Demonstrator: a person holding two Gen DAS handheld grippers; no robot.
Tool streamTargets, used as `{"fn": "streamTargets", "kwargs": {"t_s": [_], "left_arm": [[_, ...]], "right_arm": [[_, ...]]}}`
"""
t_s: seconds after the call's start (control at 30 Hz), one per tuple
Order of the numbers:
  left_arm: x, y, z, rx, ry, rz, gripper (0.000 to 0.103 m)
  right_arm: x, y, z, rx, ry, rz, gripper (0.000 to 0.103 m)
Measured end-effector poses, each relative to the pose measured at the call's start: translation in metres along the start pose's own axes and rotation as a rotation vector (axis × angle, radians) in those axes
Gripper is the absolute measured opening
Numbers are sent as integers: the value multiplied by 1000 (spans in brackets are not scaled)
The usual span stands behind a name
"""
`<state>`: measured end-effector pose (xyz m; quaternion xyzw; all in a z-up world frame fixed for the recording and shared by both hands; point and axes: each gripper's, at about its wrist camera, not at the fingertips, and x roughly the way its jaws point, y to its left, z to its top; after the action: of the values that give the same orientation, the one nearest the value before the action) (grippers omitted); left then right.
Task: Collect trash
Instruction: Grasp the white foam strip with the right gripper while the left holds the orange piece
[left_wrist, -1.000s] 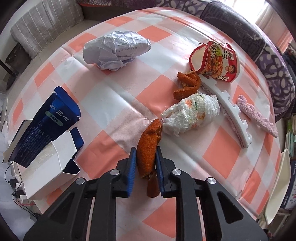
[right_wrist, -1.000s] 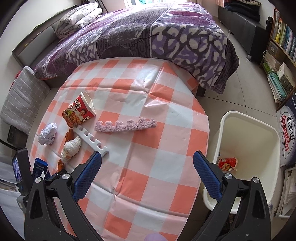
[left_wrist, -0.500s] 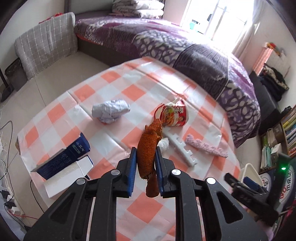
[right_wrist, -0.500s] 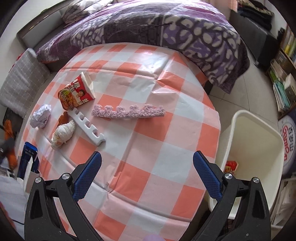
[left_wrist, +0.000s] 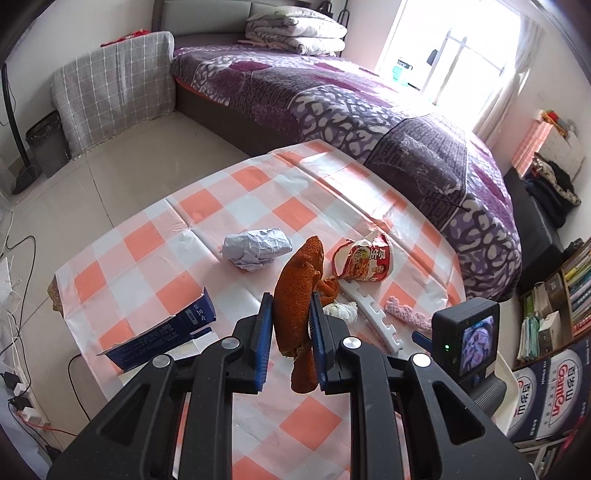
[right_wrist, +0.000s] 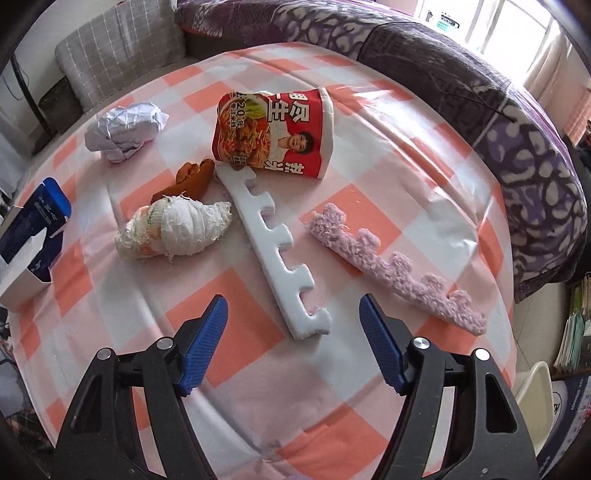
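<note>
Through the left wrist camera we see our left gripper (left_wrist: 289, 334) pinching an orange-brown fuzzy strip (left_wrist: 297, 295) between its blue pads, held in the air above the table (left_wrist: 236, 206). The table wears an orange, pink and white checked cloth with creases across it. On it, far of the gripper, lie a crumpled paper ball (left_wrist: 256, 248), a red instant-noodle cup (left_wrist: 364, 261) tipped on its side, a second orange-brown piece (left_wrist: 330, 288), a white mesh wad (left_wrist: 341, 312), a white notched foam strip (left_wrist: 373, 315) and a pink fuzzy strip (left_wrist: 406, 313). A torn blue and white carton (left_wrist: 166, 334) sits at the near left edge. Beyond the table stands a bed (left_wrist: 332, 99) with a purple patterned cover and folded quilts by a bright window; a grey checked cushion leans at far left. Our right gripper (left_wrist: 421, 338) enters from the right, with book shelves behind it.

Through the right wrist camera our right gripper (right_wrist: 293, 341) hangs above the cloth, its jaws closing with nothing pressed between them; the near end of the white notched foam strip (right_wrist: 275, 254) lies just beyond the gap. The pink fuzzy strip (right_wrist: 395, 273) lies to its right, the mesh wad (right_wrist: 173, 230) and orange-brown piece (right_wrist: 192, 179) to its left, the noodle cup (right_wrist: 275, 134) beyond, touching the foam strip's far end. The paper ball (right_wrist: 125, 131) sits far left, the carton (right_wrist: 33, 229) at the left edge.
</note>
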<state>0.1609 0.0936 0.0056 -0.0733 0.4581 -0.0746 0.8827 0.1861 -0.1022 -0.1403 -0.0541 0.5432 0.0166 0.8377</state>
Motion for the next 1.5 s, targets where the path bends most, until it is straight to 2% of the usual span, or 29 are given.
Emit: {"fn": "streamTargets", "kwargs": {"t_s": [0.03, 0.07, 0.1, 0.17, 0.37, 0.63, 0.87, 0.97, 1.07, 1.17, 1.3, 1.5], "left_arm": [[0, 0, 0, 2, 2, -1, 20], [1, 1, 0, 4, 5, -2, 20], [1, 2, 0, 6, 6, 0, 20], [1, 5, 0, 2, 6, 6, 20], [0, 9, -1, -11, 4, 5, 20], [2, -3, -10, 24, 10, 8, 20], [7, -14, -19, 59, 26, 13, 20], [12, -19, -22, 73, 36, 20, 20], [18, -26, -25, 85, 47, 20, 20], [23, -36, -28, 96, 60, 4, 20], [28, -55, -33, 128, 69, -16, 20], [34, -86, -45, 191, 81, -31, 20]], "right_arm": [[4, -1, 1, 0, 11, 4, 49], [6, 0, 1, 7, 15, 23, 39], [3, -2, 2, 25, 1, 45, 23], [-2, -7, 0, 63, 0, 78, 22], [-42, -11, -17, 97, -55, 96, 22], [-92, -12, -40, 112, -107, 58, 22], [-110, -28, -63, 154, -118, 60, 22], [-109, -42, -75, 190, -131, 47, 22], [-104, -60, -85, 274, -90, 41, 22], [-110, -76, -91, 321, -98, 27, 22], [-120, -100, -99, 393, -114, 20, 22], [-126, -143, -118, 535, -73, -9, 23]]}}
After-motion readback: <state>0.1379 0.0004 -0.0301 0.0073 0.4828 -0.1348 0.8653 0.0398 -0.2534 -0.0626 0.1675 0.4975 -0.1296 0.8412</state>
